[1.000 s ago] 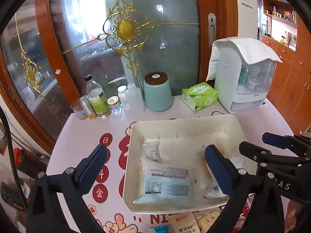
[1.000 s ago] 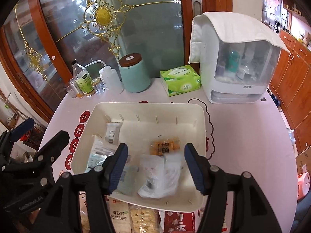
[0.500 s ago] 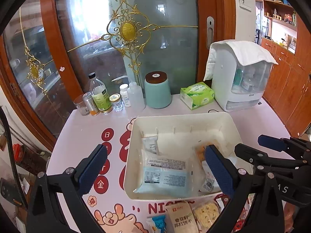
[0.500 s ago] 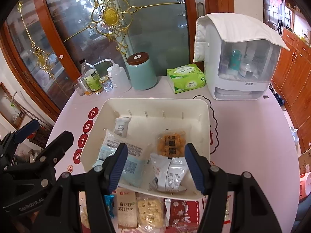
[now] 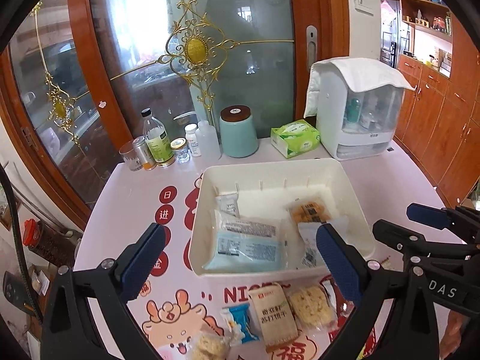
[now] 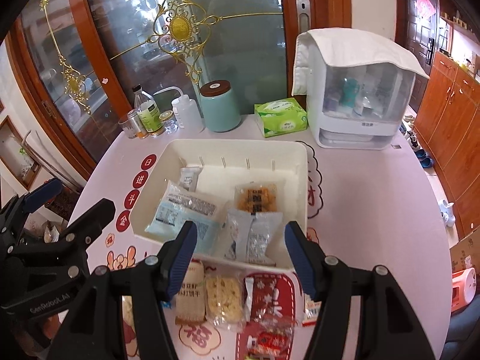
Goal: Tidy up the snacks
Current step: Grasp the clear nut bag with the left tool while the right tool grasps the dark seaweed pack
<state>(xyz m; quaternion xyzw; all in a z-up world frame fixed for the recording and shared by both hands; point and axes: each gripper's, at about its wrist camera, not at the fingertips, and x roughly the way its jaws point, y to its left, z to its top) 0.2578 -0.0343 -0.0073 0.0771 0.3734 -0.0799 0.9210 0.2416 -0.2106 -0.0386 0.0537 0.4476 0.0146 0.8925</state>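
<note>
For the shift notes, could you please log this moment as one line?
left hand-held gripper: open, empty | right hand-held gripper: open, empty | white bin: holds several packets | loose snacks: on table before bin

Bright daylight, fisheye-warped edges, sharp

bare table [image 6: 375, 210] right of white bin [image 6: 300, 162], bottles [image 5: 156, 144], canister [image 5: 238, 132], tissue pack [image 5: 295, 142] crowding behind, loose packets [image 6: 223, 300] in front

White bin [image 5: 354, 192] holds snack packets [image 5: 249, 240]; more packets [image 5: 273, 312] lie before it.
</note>
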